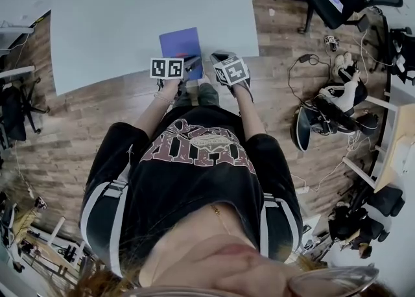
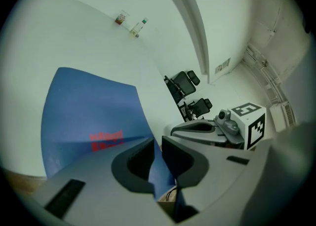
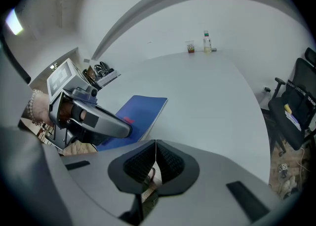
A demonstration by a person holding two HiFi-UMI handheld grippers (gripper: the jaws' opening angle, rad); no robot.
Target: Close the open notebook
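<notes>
Closest in, the person's forearms reach out over the wooden floor [image 1: 272,95] toward the near edge of the bench [image 1: 130,17], one tool in each hand. The right claw [image 3: 155,153] is fully closed, its two ribbed pads meeting in a thin line with nothing between them. It hangs just off the bench's near edge, beside the left one, and touches nothing.

The left claw [image 2: 157,146] stands partly open. A narrow gap shows between its pads, and a strip of the notebook's [image 2: 89,111] blue near edge runs through that gap. From the right gripper view, the left claw's tip sits over the notebook's near corner.

The notebook lies flat at the bench's near edge, in front of both claws. Its blue cover faces up with a short line of red print, and no inner pages show. Its stacked page edges are visible along the side facing the right claw.

Beyond it the pale bench top stretches away bare. At its far edge stand a small bottle [image 3: 207,41] and a small cup [image 3: 190,47], close together and well apart from the notebook. Past the bench, black office chairs [image 2: 182,84] stand against the white wall.
</notes>
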